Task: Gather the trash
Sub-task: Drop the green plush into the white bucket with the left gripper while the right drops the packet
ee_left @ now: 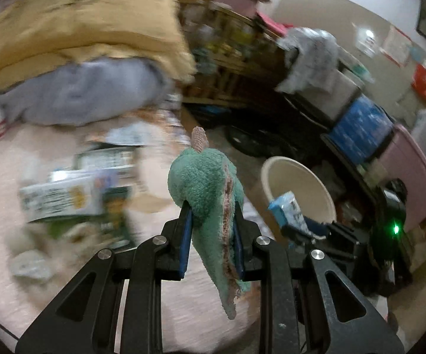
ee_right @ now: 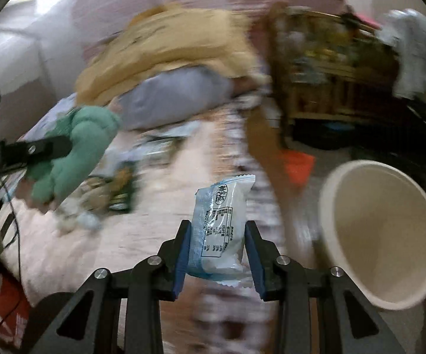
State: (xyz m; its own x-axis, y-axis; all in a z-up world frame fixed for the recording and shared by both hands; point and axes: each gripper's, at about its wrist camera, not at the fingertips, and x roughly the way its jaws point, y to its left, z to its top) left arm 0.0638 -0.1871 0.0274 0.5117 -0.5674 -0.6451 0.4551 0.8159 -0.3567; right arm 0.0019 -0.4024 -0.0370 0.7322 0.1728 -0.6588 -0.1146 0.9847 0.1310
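The blue-and-clear snack wrapper point(ee_right: 223, 230) sits pinched between the two blue pads of the right gripper point(ee_right: 217, 253), held by its lower half with its printed top standing free above the fingertips, off the bed and in the air. The cream bin point(ee_right: 384, 236) lies just to the right of it, its mouth tipped toward the camera, beside the bed's right edge. To do this step well, I judge the wrapper should be carried fully over the bin's rim before the jaws part, since a light film packet may cling to a pad or flutter aside; opening wide and low inside the mouth would help it drop cleanly. The right gripper points forward along the pink bedcover point(ee_right: 142, 236), roughly level, with the wrapper upright between narrow-set fingers. The left gripper point(ee_left: 213, 230) is closed on a green fluffy cloth point(ee_left: 207, 188), which bulges above the fingertips and trails a ragged end below them; it is held above the bed, left of the bin, and in the right wrist view it reaches in from the left edge. More litter, a boxed packet point(ee_left: 65, 197) and crumpled scraps point(ee_left: 29, 265), lies on the bedcover toward its left side, blurred. A yellow blanket point(ee_left: 74, 23) over a grey pillow point(ee_left: 89, 91) is heaped at the bed's far end.
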